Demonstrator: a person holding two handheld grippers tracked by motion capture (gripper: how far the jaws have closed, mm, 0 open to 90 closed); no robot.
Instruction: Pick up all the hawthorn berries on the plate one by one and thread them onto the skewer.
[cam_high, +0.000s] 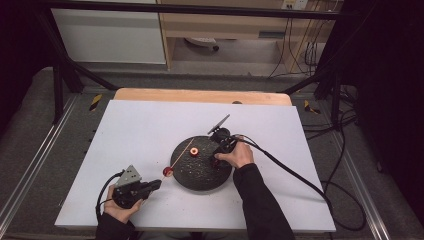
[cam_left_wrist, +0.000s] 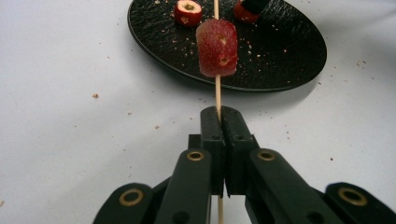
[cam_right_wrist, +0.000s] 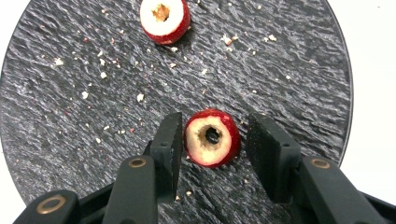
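Left gripper (cam_left_wrist: 220, 116): jaws pressed together on a thin wooden skewer (cam_left_wrist: 217, 93), clamped near its lower end; the stick's tail passes under the jaws and is cut off by the bottom edge of the left gripper view. In the high view this gripper (cam_high: 155, 184) sits near the front edge of the white table (cam_high: 130, 130), left of the plate, held by the left hand (cam_high: 120, 207), whose wrist runs off the frame.

Skewered fruit piece (cam_left_wrist: 217, 47): red, cored, threaded on the skewer just outside the plate's front-left rim. The stick runs on over the plate; its tip leaves the top of the left gripper view.

Right gripper (cam_right_wrist: 212, 140): jaws spread, one on each side of a cored red fruit piece (cam_right_wrist: 213, 138), a gap showing on both sides; whether either pad touches it cannot be told. In the high view the right hand (cam_high: 239, 156) covers most of this gripper, and the fruit there is hard to make out.

Black plate (cam_right_wrist: 70, 116): round, textured, strewn with pale crumbs, near the middle of the table; its rim is cropped in both gripper views.

Second loose fruit piece (cam_right_wrist: 164, 18): cored, white flesh up, toward the plate's far part, well apart from the right gripper; its top is cut off by the frame.
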